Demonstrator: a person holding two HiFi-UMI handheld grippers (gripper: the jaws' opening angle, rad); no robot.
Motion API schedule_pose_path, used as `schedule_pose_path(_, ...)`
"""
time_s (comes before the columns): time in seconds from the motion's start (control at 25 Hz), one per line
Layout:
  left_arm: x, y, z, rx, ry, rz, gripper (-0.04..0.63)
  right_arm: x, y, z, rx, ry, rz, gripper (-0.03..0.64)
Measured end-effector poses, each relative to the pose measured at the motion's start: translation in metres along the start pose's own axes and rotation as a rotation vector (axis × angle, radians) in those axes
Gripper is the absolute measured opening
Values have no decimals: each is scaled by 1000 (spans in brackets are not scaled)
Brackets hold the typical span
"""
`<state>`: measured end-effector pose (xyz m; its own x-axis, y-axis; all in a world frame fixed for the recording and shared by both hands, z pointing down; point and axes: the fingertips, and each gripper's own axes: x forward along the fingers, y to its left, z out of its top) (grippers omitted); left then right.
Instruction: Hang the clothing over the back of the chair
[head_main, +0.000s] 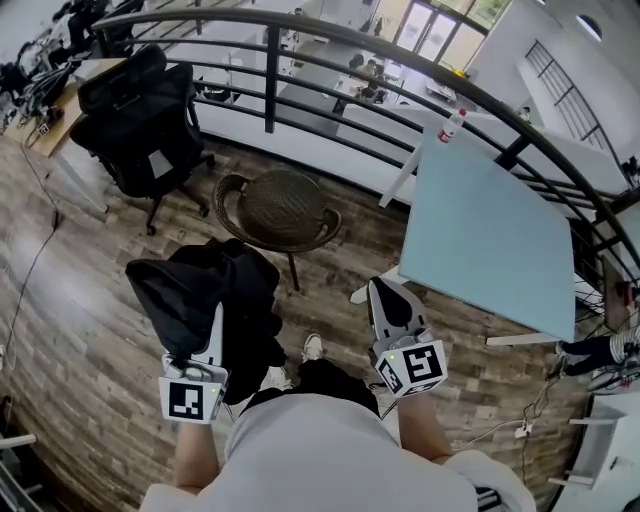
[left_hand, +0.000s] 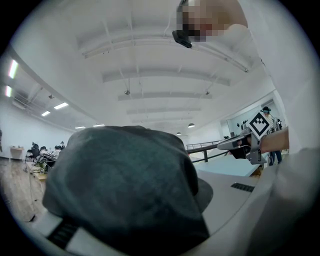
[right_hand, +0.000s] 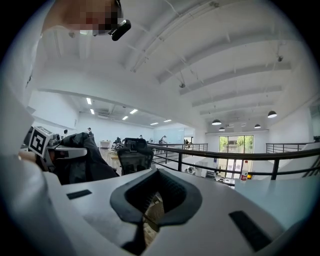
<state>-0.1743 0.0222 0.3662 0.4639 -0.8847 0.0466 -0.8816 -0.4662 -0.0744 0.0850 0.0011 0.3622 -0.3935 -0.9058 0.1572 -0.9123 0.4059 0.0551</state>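
Left gripper (head_main: 215, 322) is clamping a bunched black jacket (head_main: 195, 285), holding it clear of the wood floor (head_main: 90, 300) and short of the round wicker chair (head_main: 285, 210). Right gripper (head_main: 385, 292) is hovering alongside, its jaws together on nothing. A light-blue table (head_main: 480, 235) is standing at right.

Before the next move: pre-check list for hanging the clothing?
1. Left gripper shut on the black clothing: ok.
2. Right gripper free, jaws together on nothing: ok.
3. Wicker chair in view ahead, nothing on its seat: ok.
4. Clothing spread for draping: not ok, it hangs bunched.
5. Clothing over a chair back: not ok, not yet done.
6. Target chair, wicker or black office chair: cannot tell.
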Motion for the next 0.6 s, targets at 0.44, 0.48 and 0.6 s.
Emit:
schedule_pose_path(0.44,37,9,12,50,28,91,52,65,-38,12,-5,-55,106,18)
schedule_pose_path(0.48,40,9,13,54,31,100,52,70,-40,11,-2,-57,116,18)
schedule_pose_path(0.6,44,9,11,59,45,126,52,83,-42,7,10,-53,149,18)
